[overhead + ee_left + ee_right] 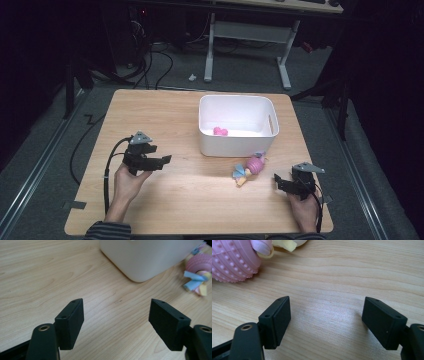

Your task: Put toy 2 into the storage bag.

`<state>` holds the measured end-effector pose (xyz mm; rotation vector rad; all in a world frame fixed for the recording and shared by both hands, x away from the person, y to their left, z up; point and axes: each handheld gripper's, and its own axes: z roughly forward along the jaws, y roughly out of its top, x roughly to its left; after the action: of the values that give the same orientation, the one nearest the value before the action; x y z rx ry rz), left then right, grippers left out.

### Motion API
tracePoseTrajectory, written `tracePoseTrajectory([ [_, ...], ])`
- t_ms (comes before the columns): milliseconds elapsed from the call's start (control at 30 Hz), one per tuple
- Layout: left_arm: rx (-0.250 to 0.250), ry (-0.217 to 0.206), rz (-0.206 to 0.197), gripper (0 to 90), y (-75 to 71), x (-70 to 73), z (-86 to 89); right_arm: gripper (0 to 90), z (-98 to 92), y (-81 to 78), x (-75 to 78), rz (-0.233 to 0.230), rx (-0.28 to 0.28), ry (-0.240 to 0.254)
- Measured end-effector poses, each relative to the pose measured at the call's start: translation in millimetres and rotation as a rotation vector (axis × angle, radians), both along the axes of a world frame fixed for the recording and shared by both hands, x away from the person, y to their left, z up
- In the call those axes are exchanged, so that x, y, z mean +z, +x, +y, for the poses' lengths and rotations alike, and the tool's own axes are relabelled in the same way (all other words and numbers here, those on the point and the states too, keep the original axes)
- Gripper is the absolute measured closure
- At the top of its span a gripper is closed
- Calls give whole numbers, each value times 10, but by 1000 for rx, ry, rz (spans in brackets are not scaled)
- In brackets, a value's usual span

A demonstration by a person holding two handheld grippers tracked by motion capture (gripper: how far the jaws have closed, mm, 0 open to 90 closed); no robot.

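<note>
Both tongs (167,159) (276,178) gape, doll (248,169) lying between them.

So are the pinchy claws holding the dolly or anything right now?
No, nothing is held. The left gripper and the right gripper both stand open over bare wooden table, and the doll lies loose beside the white bin.

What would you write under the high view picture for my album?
Two open grippers, left gripper and right gripper, wait beside a doll near a white bin.
</note>
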<state>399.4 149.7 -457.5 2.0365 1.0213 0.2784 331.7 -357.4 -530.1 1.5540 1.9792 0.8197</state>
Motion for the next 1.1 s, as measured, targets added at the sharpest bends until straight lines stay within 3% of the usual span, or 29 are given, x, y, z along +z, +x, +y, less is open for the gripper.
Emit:
tracePoseTrajectory([
  [267, 27, 21, 20, 279, -35, -175, -63, 232, 0, -1, 0, 0, 0, 1],
  [467, 46, 23, 5, 270, -67, -305, -78, 232, 0, 0, 0, 0, 0, 0],
  [900, 76, 37, 13, 265, -50, -502, -167, 225, -1, 3, 0, 1, 11, 0],
  [1100, 95, 54, -15, 273, -59, -536, -194, 225, -1, 4, 0, 1, 11, -1],
])
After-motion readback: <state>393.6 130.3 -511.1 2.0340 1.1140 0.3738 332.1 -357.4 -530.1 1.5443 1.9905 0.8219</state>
